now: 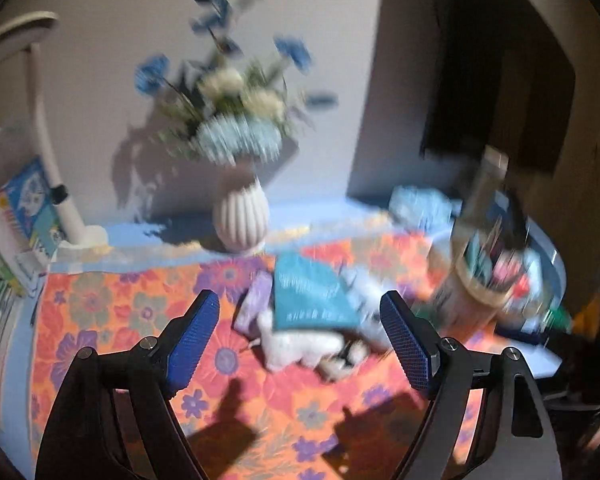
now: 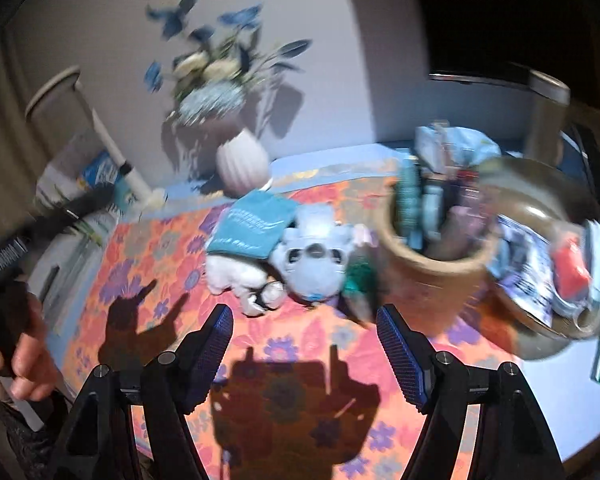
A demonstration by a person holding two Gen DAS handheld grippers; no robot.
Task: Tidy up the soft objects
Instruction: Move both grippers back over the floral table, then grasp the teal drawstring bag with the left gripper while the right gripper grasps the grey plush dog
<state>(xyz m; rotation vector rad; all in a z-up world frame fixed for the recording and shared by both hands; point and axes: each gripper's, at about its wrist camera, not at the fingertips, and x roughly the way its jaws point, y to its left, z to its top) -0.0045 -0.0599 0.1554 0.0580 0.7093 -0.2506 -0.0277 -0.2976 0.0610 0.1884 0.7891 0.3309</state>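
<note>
A white plush toy in a teal shirt (image 1: pixel 308 300) (image 2: pixel 252 228) lies on the orange floral cloth (image 1: pixel 140 320) (image 2: pixel 308 344). A pale blue-grey plush (image 2: pixel 314 260) lies right beside it, blurred in the left wrist view (image 1: pixel 364 300). A purple soft item (image 1: pixel 256 304) lies at the teal shirt's left. My left gripper (image 1: pixel 306 338) is open and empty, just short of the toys. My right gripper (image 2: pixel 304 354) is open and empty, a little nearer than the toys. Both views are motion-blurred.
A ribbed white vase of blue and white flowers (image 1: pixel 242 216) (image 2: pixel 242 164) stands behind the toys. A tan basket full of items (image 2: pixel 432 264) (image 1: pixel 476 296) stands right of them, with a round bowl of clutter (image 2: pixel 548 264) beyond. Books and a lamp (image 1: pixel 32 200) stand at left.
</note>
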